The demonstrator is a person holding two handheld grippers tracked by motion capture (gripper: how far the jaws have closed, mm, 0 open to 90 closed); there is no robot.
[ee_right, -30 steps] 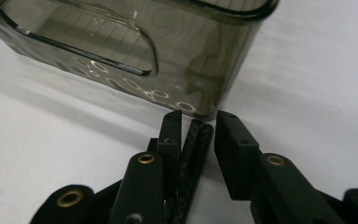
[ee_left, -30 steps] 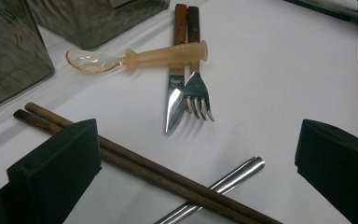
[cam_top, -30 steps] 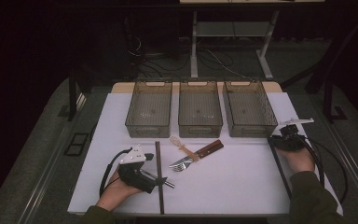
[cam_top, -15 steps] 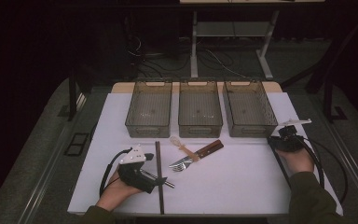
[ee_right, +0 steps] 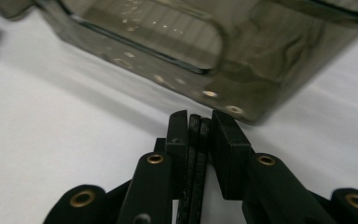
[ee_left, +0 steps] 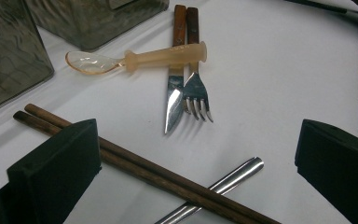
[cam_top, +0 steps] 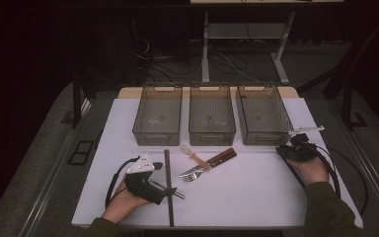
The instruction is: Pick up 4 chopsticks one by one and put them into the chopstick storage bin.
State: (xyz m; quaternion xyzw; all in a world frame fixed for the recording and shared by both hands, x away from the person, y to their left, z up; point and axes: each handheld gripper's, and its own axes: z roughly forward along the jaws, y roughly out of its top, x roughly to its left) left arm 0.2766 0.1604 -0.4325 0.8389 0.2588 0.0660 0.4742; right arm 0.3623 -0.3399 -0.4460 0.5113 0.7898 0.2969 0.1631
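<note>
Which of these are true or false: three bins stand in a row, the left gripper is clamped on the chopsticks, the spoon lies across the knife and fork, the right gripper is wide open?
Three bins stand in a row: true.
The left gripper is clamped on the chopsticks: false; its jaws stand wide apart over them.
The spoon lies across the knife and fork: true.
The right gripper is wide open: false; its pads meet, with nothing between them.
</note>
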